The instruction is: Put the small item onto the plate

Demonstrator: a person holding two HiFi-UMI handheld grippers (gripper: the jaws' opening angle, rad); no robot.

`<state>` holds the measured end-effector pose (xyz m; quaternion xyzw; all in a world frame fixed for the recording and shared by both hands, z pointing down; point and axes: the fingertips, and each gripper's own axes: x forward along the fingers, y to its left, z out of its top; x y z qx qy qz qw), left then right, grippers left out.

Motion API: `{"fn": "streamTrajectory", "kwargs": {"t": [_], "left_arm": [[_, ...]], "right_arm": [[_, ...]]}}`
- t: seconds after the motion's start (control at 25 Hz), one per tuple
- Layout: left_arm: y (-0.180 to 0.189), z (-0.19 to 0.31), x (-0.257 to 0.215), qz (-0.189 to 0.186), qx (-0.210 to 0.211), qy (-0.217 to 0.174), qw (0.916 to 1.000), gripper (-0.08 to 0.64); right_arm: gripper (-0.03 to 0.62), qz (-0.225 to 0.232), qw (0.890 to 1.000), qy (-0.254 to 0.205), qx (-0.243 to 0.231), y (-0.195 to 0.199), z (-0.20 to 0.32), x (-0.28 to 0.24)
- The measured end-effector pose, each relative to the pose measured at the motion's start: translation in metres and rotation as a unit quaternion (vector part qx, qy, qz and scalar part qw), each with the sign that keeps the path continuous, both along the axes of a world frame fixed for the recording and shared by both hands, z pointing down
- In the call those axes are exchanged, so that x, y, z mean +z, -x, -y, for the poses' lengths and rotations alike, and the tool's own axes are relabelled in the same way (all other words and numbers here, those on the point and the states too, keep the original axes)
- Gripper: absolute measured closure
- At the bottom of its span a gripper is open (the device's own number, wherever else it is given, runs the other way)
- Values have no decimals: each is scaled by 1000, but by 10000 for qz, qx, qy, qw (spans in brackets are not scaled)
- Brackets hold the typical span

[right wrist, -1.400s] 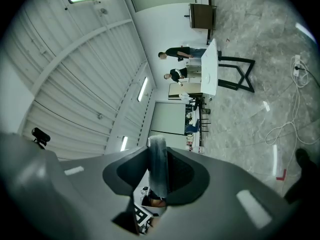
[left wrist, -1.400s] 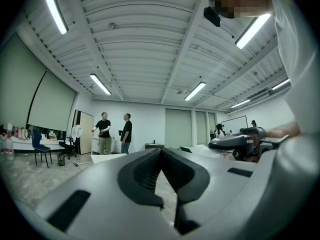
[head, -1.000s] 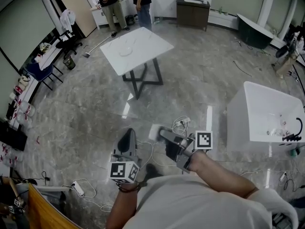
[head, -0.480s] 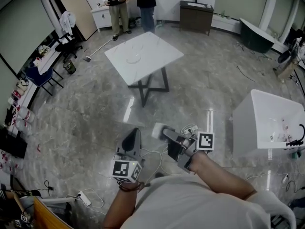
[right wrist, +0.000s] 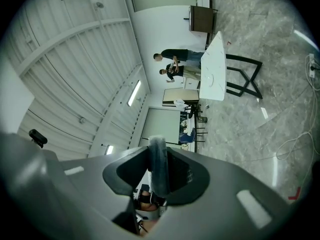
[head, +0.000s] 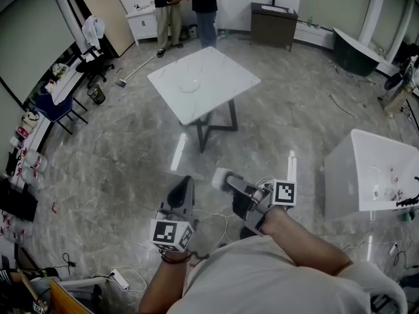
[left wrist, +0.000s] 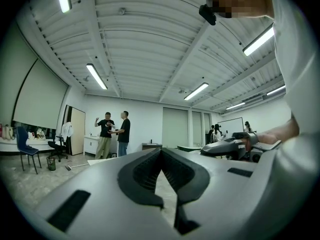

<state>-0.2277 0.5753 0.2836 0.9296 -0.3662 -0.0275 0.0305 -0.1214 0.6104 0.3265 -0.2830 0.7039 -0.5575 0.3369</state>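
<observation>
A white table stands ahead of me on the grey floor, with a clear plate near its middle. My right gripper is held low in front of my body, shut on a small pale item that sticks out past its tips. In the right gripper view the small item shows as a grey, edge-on piece clamped between the pads, with the table far off. My left gripper is beside it, shut and empty; its jaw tips meet in the left gripper view.
A white cabinet-like block stands at the right. Cables and a power strip lie on the floor by my feet. Two people stand beyond the table, chairs line the left wall, a dark cabinet at the back.
The table and the block at the right have slid lower and nearer in the head view. Both grippers keep their pose, and the small item stays in the right one.
</observation>
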Motion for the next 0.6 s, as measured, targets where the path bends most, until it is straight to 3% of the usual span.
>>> {"fn": "streamTrajectory", "kwargs": {"t": [0.32, 0.6], "left_arm": [[-16, 74, 12, 151, -225, 13, 9996, 554], [-69, 164, 14, 235, -543, 92, 9982, 554]], "right_arm": [[489, 153, 9997, 23, -173, -20, 83, 12], [489, 154, 9990, -63, -412, -77, 181, 5]]}}
